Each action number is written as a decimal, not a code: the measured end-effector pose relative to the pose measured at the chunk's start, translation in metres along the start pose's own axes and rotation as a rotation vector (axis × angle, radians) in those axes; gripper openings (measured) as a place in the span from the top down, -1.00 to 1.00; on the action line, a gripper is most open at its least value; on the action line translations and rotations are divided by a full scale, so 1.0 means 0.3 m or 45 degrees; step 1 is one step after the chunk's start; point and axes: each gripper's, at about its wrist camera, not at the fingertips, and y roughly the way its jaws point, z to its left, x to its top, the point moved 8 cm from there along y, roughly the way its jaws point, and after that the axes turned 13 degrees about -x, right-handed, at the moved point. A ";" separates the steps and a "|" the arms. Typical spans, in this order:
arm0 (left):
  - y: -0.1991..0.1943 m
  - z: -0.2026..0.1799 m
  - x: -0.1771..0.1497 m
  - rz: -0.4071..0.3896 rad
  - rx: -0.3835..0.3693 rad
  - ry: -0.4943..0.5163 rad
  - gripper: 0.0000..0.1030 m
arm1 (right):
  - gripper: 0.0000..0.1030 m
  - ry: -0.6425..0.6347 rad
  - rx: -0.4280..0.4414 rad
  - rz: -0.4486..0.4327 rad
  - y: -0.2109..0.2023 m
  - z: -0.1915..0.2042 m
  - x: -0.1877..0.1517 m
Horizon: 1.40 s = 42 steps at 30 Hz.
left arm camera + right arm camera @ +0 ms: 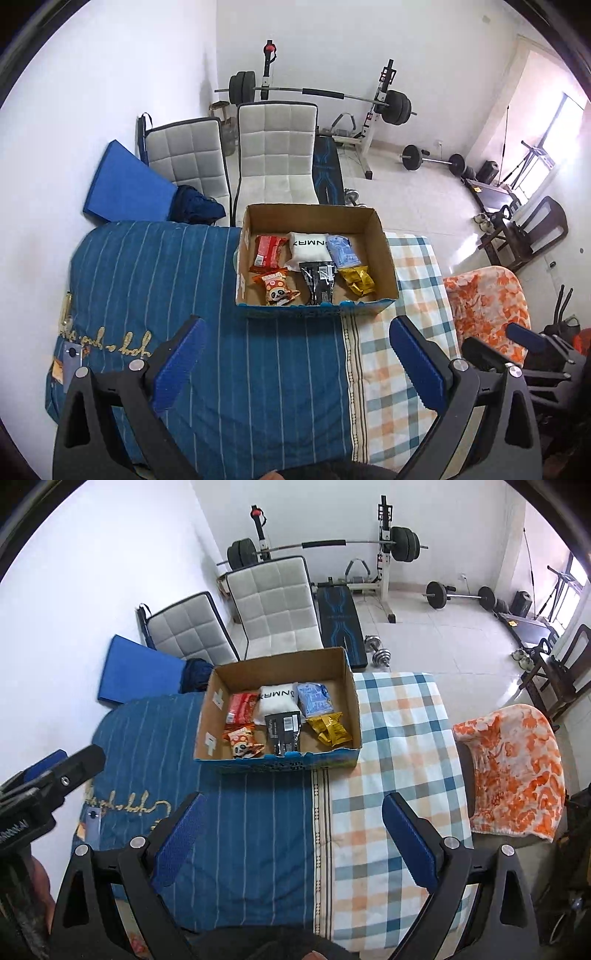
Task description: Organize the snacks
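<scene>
Both tongs [295, 354] [291, 830] gape, well short of box [314, 310].

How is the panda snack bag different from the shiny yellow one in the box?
The orange packet with a panda face lies at the near left of the open cardboard box; the crinkled shiny gold-yellow packet lies at the near right. The panda packet carries a cartoon picture and red lettering; the yellow one shows no picture that I can make out. A black packet lies between them. Both lie flat on the box floor, and neither gripper touches them.
</scene>
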 end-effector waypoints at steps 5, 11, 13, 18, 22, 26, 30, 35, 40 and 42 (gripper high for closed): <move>-0.060 -0.024 -0.027 -0.006 -0.008 0.007 -0.97 | -0.90 0.001 0.032 -0.021 -0.112 -0.003 -0.025; -0.104 -0.044 -0.044 -0.013 -0.003 0.031 -0.97 | -0.90 -0.030 0.046 -0.039 -0.191 0.020 -0.046; -0.117 -0.050 -0.037 -0.033 0.014 0.045 -0.97 | -0.90 -0.042 0.028 -0.053 -0.205 0.021 -0.042; -0.135 -0.045 -0.011 -0.085 0.075 0.072 -0.97 | -1.00 -0.046 -0.050 -0.118 -0.219 0.007 -0.006; -0.138 -0.040 0.004 -0.125 0.094 0.067 -0.97 | -1.00 -0.032 -0.090 -0.171 -0.230 -0.005 0.030; -0.139 -0.034 0.010 -0.143 0.100 0.059 -0.97 | -1.00 -0.015 -0.112 -0.208 -0.243 -0.018 0.056; -0.141 -0.036 0.010 -0.149 0.106 0.064 -0.97 | -1.00 -0.011 -0.117 -0.225 -0.257 -0.025 0.066; -0.140 -0.041 0.011 -0.151 0.107 0.068 -0.97 | -1.00 -0.014 -0.122 -0.238 -0.267 -0.027 0.068; -0.146 -0.046 0.009 -0.156 0.106 0.070 -0.97 | -1.00 -0.015 -0.122 -0.251 -0.279 -0.029 0.072; -0.150 -0.044 0.011 -0.162 0.116 0.068 -0.97 | -1.00 -0.014 -0.125 -0.256 -0.281 -0.030 0.074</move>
